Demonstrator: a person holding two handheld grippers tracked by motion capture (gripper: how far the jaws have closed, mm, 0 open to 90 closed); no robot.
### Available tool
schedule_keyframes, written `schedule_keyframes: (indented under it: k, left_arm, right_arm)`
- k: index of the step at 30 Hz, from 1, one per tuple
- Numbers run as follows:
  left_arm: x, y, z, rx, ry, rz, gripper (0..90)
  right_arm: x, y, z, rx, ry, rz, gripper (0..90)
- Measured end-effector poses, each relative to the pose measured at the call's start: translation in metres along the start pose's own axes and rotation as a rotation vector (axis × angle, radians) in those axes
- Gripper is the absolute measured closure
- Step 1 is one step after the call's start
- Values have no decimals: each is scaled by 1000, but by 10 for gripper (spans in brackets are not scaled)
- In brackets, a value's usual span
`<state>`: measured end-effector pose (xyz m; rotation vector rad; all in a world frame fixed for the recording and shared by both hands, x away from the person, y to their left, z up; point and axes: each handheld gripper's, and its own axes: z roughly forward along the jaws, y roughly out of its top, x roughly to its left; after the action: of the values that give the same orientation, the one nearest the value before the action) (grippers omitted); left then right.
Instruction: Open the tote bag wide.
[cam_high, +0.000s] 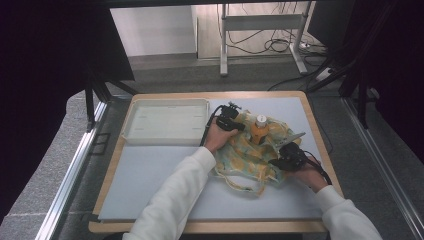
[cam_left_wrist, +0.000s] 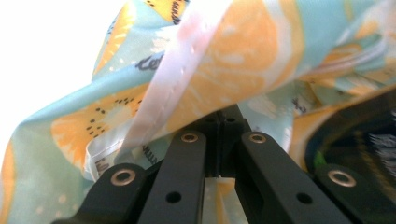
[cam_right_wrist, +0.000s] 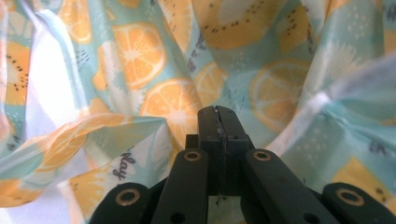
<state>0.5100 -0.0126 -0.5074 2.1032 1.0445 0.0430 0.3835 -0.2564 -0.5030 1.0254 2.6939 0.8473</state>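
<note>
A cloth bag (cam_high: 248, 156) printed with orange slices on pale blue lies crumpled on the right half of the table. An orange bottle (cam_high: 259, 129) with a white cap stands upright in its folds. My left gripper (cam_high: 240, 125) is at the bag's back left edge. In the left gripper view its jaws are shut (cam_left_wrist: 227, 115) with a strip of the bag's fabric (cam_left_wrist: 219, 70) pinched between them and draped over. My right gripper (cam_high: 278, 161) is at the bag's right edge, its jaws shut (cam_right_wrist: 218, 116) on a thin fold of the bag (cam_right_wrist: 154, 60).
A white tray (cam_high: 131, 120) stands empty at the back left of the table. A pale mat (cam_high: 150, 175) covers the wooden tabletop. The bag's cord loops (cam_high: 240, 187) trail toward the front edge. Metal rails run along both sides of the table.
</note>
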Motion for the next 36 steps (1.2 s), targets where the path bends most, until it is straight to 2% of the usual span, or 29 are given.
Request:
schedule_keyframes:
  k: [2, 5, 11, 16, 20, 25, 27, 30, 31, 36]
  left_arm:
    - [0, 0, -1, 2, -9, 1, 899]
    - [-7, 0, -11, -12, -29, 21, 899]
    - [-27, -6, -35, -20, -64, 89, 899]
    - [-36, -16, -47, -5, -69, 97, 899]
    - [-40, -25, -49, 3, -80, 103, 899]
    - [-40, -32, -42, 20, -83, 92, 899]
    - [-38, -33, -39, 29, -83, 94, 899]
    - [-37, -35, -34, 41, -90, 93, 899]
    - [-37, -36, -33, 44, -94, 92, 899]
    - [-36, -41, -27, 65, -107, 88, 899]
  right_arm:
    - [-1, 1, -4, -17, 1, 0, 893]
    - [-3, 5, -9, -39, -4, 3, 893]
    - [-11, 20, -28, -109, -41, 18, 892]
    - [-21, 31, -40, -166, -82, 47, 892]
    - [-30, 44, -44, -173, -96, 57, 893]
    - [-37, 64, -37, -181, -108, 53, 892]
    - [-40, 72, -31, -176, -95, 61, 893]
    - [-46, 79, -16, -127, -80, 73, 892]
    - [-51, 80, -5, -95, -58, 86, 892]
    - [-58, 80, 11, -55, -41, 111, 892]
